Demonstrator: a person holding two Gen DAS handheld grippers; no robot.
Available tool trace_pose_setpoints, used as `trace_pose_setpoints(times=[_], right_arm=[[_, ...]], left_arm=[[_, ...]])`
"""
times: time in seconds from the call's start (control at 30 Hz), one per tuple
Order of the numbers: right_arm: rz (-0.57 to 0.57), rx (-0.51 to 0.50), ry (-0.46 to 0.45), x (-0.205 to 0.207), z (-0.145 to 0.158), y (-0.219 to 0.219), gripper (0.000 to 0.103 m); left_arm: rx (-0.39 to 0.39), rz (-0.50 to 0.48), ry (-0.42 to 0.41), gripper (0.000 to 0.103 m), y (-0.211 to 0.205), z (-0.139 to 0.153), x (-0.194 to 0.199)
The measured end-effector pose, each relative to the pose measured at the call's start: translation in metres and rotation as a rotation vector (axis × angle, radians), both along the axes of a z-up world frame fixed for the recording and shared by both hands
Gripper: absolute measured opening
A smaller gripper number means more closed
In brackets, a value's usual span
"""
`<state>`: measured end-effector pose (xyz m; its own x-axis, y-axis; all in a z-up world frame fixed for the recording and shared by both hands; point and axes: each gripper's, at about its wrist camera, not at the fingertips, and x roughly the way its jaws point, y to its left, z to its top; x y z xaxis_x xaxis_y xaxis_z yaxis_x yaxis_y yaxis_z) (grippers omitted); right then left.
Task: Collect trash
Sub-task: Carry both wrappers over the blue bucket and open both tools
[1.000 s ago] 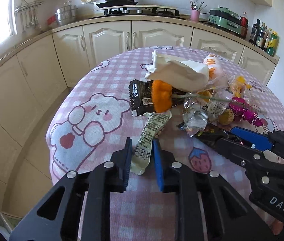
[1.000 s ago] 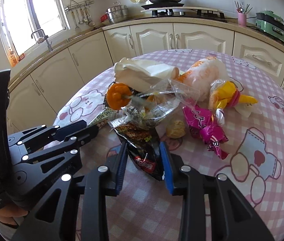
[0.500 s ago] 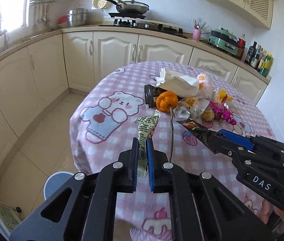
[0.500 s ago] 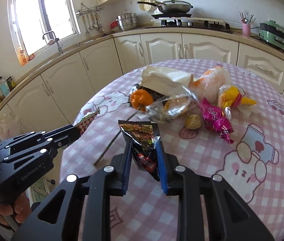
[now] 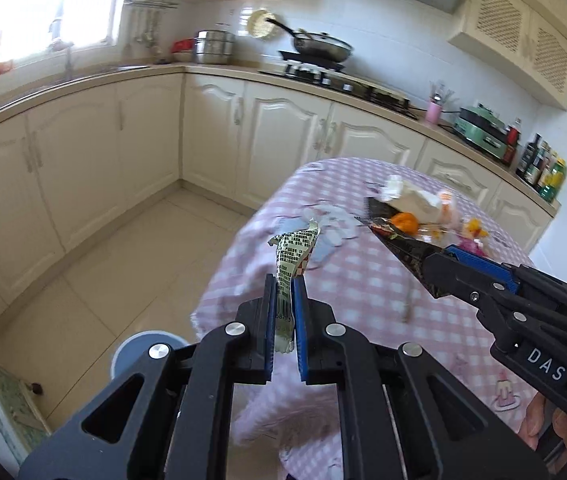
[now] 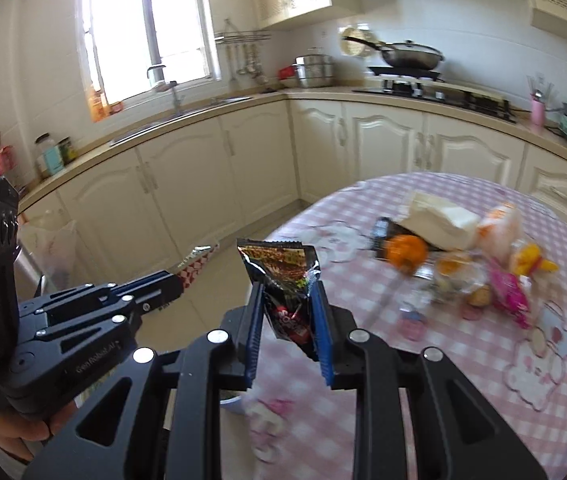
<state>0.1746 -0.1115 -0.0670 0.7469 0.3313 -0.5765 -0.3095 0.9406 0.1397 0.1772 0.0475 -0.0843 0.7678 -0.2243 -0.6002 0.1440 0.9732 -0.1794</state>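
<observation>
My left gripper (image 5: 284, 280) is shut on a pale green printed wrapper (image 5: 292, 256) and holds it upright in the air past the table's left edge. My right gripper (image 6: 286, 288) is shut on a dark shiny snack packet (image 6: 283, 276), also lifted off the table; it shows from the side in the left wrist view (image 5: 403, 254). More trash lies in a pile on the pink checked tablecloth (image 6: 423, 360): an orange pepper (image 6: 406, 250), a white crumpled bag (image 6: 439, 220), a pink wrapper (image 6: 509, 292) and a yellow wrapper (image 6: 531, 262).
A round blue-grey bin (image 5: 143, 348) stands on the tiled floor below the left gripper. Cream cabinets (image 5: 131, 152) line the wall beyond, with a stove and pan (image 5: 321, 46) on the counter. A plastic bag (image 6: 57, 248) hangs at left.
Both grippers have pulled back and up from the table with their wrappers, swinging left toward the floor side. The pile on the table now looks farther away.
</observation>
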Motion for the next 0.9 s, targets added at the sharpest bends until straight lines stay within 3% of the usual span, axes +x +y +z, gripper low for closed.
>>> trace_pose_setpoints(times=[0.2, 0.37, 0.67, 0.77, 0.83, 0.9], right_arm=[[0.143, -0.017, 0.03, 0.025, -0.02, 0.077, 0.023], [0.238, -0.033, 0.089, 0.054, -0.053, 0.139, 0.023], [0.271, -0.04, 0.151, 0.099, -0.105, 0.193, 0.024], [0.264, -0.035, 0.174, 0.112, -0.119, 0.198, 0.024], [0.259, -0.037, 0.186, 0.118, -0.126, 0.2, 0.024], [0.257, -0.037, 0.2, 0.124, -0.133, 0.202, 0.024]], left_arm=[[0.007, 0.15, 0.053, 0.007, 0.065, -0.024, 0.009], [0.001, 0.244, 0.129, 0.007, 0.112, -0.057, 0.025], [-0.006, 0.313, 0.203, 0.008, 0.16, -0.102, 0.072], [-0.01, 0.317, 0.218, 0.015, 0.165, -0.11, 0.081], [-0.011, 0.324, 0.218, 0.031, 0.167, -0.114, 0.087], [-0.01, 0.331, 0.218, 0.037, 0.168, -0.118, 0.089]])
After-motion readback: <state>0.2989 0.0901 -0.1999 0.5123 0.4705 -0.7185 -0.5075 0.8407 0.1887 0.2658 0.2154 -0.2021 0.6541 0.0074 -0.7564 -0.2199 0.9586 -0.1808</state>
